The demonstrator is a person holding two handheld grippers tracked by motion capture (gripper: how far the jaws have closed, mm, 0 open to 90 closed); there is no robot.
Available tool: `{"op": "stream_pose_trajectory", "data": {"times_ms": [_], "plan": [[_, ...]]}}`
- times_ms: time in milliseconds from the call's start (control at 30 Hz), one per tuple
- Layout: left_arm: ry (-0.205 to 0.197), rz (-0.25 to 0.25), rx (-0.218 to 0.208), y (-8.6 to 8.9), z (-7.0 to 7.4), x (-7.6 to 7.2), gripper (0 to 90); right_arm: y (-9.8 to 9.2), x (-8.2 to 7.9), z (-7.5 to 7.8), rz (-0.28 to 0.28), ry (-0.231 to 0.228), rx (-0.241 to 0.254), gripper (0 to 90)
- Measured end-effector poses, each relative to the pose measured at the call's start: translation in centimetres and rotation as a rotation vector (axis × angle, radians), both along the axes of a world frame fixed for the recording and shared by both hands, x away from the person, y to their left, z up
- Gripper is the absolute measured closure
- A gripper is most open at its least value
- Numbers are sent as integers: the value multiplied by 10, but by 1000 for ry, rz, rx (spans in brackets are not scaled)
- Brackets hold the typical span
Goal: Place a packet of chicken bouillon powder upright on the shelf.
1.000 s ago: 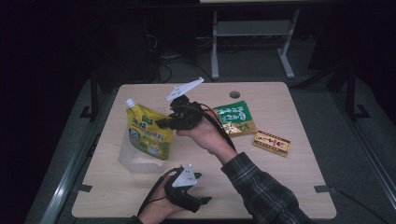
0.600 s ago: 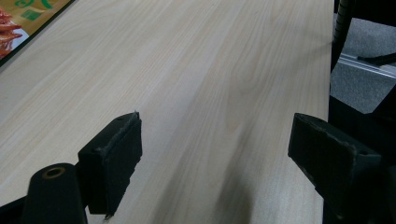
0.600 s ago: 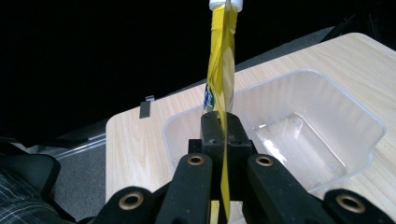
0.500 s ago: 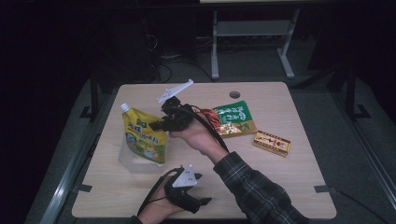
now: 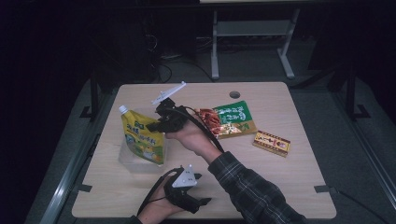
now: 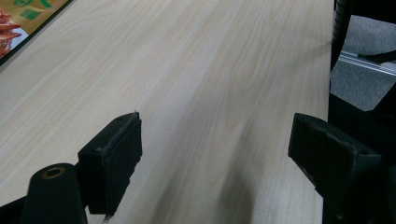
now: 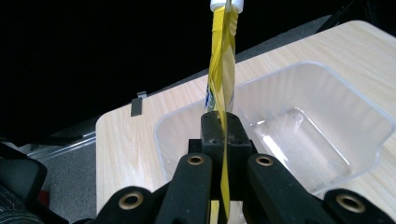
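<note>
The table (image 5: 289, 186) is big and made of pale wood. Since a moment ago, the yellow pouch (image 5: 142, 137) has moved toward the table's left side and come down a little, and now its bottom hangs over the clear plastic tub (image 5: 128, 158). Before, it was higher and a bit more to the right. The right gripper (image 5: 154, 126) has moved with it. Its tongs are squeezed tight on the thin edge of the pouch, and the white cap (image 7: 226, 4) points up.

The tub sits near the left edge of the table, right under the pouch. In the right gripper view, the tub (image 7: 299, 126) looks see-through and open at the top, with the pouch edge (image 7: 222, 70) standing straight up in front of it.

The left gripper (image 5: 198, 201) has stayed put by the near edge of the table. Its tongs are wide apart with only bare wood between them.

A green snack bag (image 5: 229, 119) lies to the right of the pouch. A small red and gold box (image 5: 272, 143) lies further right. The person's right arm reaches across between the pouch and the green bag.
</note>
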State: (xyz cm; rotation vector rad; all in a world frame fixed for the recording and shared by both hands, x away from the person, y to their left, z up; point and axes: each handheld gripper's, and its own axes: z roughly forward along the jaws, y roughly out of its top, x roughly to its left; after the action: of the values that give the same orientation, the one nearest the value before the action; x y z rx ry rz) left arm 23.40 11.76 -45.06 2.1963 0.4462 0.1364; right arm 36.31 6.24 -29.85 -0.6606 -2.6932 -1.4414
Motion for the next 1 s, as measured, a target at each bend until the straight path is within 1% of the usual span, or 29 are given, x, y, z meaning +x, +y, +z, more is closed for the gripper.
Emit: {"op": "stream_pose_trajectory", "data": {"times_ms": [100, 133, 233, 267, 333, 367, 400, 433, 467, 500, 533, 567, 633, 700, 867, 900, 933, 967, 1000], "plan": [[1, -7, -1, 0, -1, 1, 169, 2, 1, -4, -5, -3, -10, 900], [4, -5, -1, 0, -1, 0, 169, 3, 0, -5, -11, 6, -11, 900], [10, -4, -3, 0, -1, 0, 169, 5, 0, -8, -22, 11, -18, 900], [8, -9, -3, 0, -1, 0, 168, 5, 0, -10, -24, 6, -23, 900], [-1, -13, 5, 0, -1, 1, 169, 7, 0, -12, -27, 10, -26, 900], [1, -13, 6, 0, -1, 1, 168, 8, 0, -13, -29, 16, -28, 900], [-1, -14, 10, 1, -1, 1, 168, 8, 0, -15, -27, 9, -32, 900], [-3, -15, 15, 1, -1, 2, 169, 9, 0, -15, -31, 18, -35, 900], [-3, -16, 18, 1, -1, 2, 168, 10, 0, -16, -32, 15, -38, 900], [-3, -17, 19, 2, -1, 2, 169, 11, -1, -17, -41, 26, -38, 900], [-29, -24, 31, 2, 0, 3, 169, 11, 0, -18, -43, 22, -42, 900], [-28, -25, 30, 3, 0, 3, 168, 12, 0, -19, -42, 18, -47, 900], [-26, -24, 29, 4, 0, 3, 165, 14, -1, -20, -38, 24, -47, 900], [-1, -20, 18, 4, -1, 2, 165, 15, -1, -20, -40, 22, -54, 900], [0, -21, 24, 4, -2, 2, 165, 17, -1, -23, -44, 16, -67, 900], [1, -22, 28, 3, -2, 2, 165, 17, -1, -23, -43, 24, -64, 899], [3, -23, 27, 3, -2, 2, 165, 18, -1, -25, -45, 17, -74, 897], [2, -23, 27, 3, -2, 2, 166, 19, -1, -25, -46, 29, -76, 895], [0, -22, 27, 4, -2, 2, 166, 19, -1, -26, -39, 20, -78, 892]]}}
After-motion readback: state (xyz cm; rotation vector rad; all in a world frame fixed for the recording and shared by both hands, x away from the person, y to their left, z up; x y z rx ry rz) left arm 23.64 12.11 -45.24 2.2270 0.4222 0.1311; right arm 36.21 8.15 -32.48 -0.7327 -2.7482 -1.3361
